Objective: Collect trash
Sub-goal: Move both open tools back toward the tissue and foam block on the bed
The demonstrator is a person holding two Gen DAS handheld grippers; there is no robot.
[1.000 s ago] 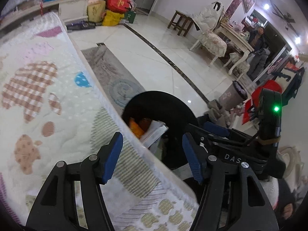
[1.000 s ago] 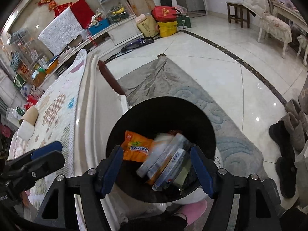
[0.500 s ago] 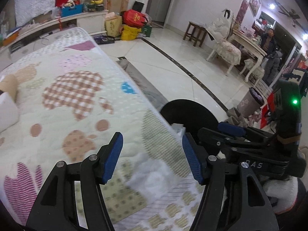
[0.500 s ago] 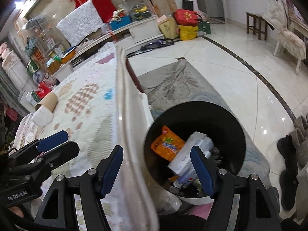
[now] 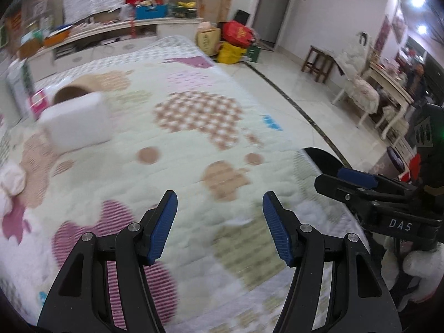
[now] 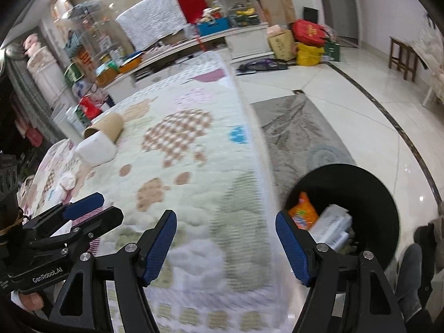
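Note:
A black trash bin point(image 6: 369, 194) stands on the floor beside the bed and holds an orange packet point(image 6: 302, 212) and white wrappers point(image 6: 333, 222); only its rim point(image 5: 324, 158) shows in the left wrist view. On the quilt lie a white block point(image 5: 77, 123), a brown cardboard tube point(image 5: 80, 88) and a crumpled white tissue point(image 5: 11, 180). They also show in the right wrist view: block point(image 6: 95, 147), tube point(image 6: 106, 127), tissue point(image 6: 68, 180). My left gripper point(image 5: 219, 222) is open and empty above the quilt. My right gripper point(image 6: 226, 245) is open and empty over the bed's edge.
The patterned quilt point(image 5: 194, 116) covers the bed. A grey rug point(image 6: 299, 133) lies on the tiled floor beside it. Shelves and bags point(image 6: 305, 38) line the far wall. A chair and table point(image 5: 360, 88) stand at the right. Shoes point(image 6: 416, 263) sit near the bin.
Both grippers have swung left, away from the bin and over the quilt. The block, tube and tissue have come into view. Both grippers stay open.

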